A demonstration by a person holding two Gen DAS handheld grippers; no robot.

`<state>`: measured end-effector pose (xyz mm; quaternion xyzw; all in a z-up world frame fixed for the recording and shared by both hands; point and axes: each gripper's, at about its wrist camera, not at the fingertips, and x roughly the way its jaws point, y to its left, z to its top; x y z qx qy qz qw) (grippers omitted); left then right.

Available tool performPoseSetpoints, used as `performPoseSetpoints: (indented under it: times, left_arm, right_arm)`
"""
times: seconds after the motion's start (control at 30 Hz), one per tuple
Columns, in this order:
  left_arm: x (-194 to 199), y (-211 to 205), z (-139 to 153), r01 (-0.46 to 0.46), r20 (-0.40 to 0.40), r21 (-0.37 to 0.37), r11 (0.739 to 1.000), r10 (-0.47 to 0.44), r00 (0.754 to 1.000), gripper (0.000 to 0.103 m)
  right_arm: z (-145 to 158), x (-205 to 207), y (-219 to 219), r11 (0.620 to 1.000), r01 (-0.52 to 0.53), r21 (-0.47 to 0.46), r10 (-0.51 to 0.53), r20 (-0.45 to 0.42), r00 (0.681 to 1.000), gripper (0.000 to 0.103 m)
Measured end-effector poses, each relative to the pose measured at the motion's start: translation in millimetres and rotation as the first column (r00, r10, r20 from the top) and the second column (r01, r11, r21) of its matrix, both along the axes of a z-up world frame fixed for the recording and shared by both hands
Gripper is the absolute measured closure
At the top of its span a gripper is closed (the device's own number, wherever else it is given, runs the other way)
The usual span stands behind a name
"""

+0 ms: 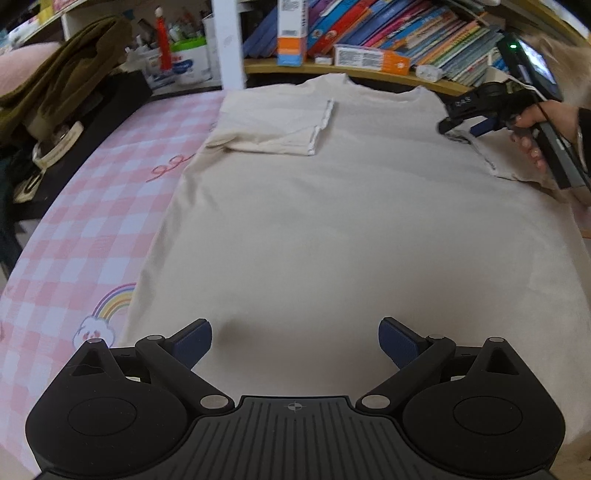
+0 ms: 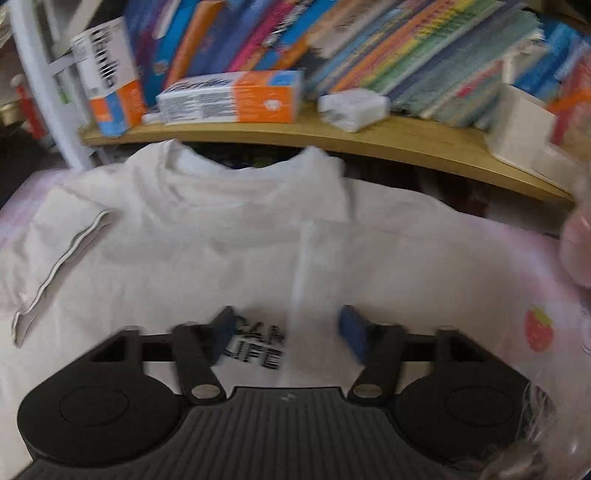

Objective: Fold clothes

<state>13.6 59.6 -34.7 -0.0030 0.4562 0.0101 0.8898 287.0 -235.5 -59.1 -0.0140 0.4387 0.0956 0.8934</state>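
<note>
Left gripper (image 1: 294,341) hovers wide open over the cream T-shirt (image 1: 332,229); right gripper (image 2: 288,334), jaws apart and empty, sits above the folded-in sleeve's black lettering (image 2: 258,347).

A pink-and-white checked sheet (image 1: 92,229) with rainbow and strawberry prints covers the bed, backed by a curved wooden shelf (image 2: 369,136) crammed with leaning books (image 1: 406,33) and cartons, with olive clothing (image 1: 62,74) heaped at left.
</note>
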Motion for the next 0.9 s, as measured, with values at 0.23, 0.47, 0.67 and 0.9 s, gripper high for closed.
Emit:
performPoseSetpoints:
  times: [0.23,0.47,0.67,0.9]
  left_arm:
    - [1.3,1.3,6.3,-0.022,0.069,-0.004,1.000,0.023,0.997,0.004]
    - [-0.9,2.7,5.2,-0.118,0.144,-0.050,0.992,0.124,0.982,0.004]
    - [2.8,-14.1,3.9,-0.063,0.147,-0.037,0.997,0.068,0.987,0.004]
    - [-0.1,-25.7,7.4,-0.014,0.162,-0.042,0.999,0.021,0.987,0.004]
  right_arm:
    - [24.6,-80.7,1.1,0.998,-0.040,0.043,0.035,0.113,0.993,0.039]
    - [28.3,-237.3,12.0,0.986,-0.168,0.001,0.165,0.193,0.967,0.036]
    - [13.7,-258.7,2.2,0.994,-0.111,-0.001,0.110,0.117,0.987,0.036]
    - [17.1,-261.2,-6.6,0.996,-0.083,0.026,0.080,0.099,0.992,0.035]
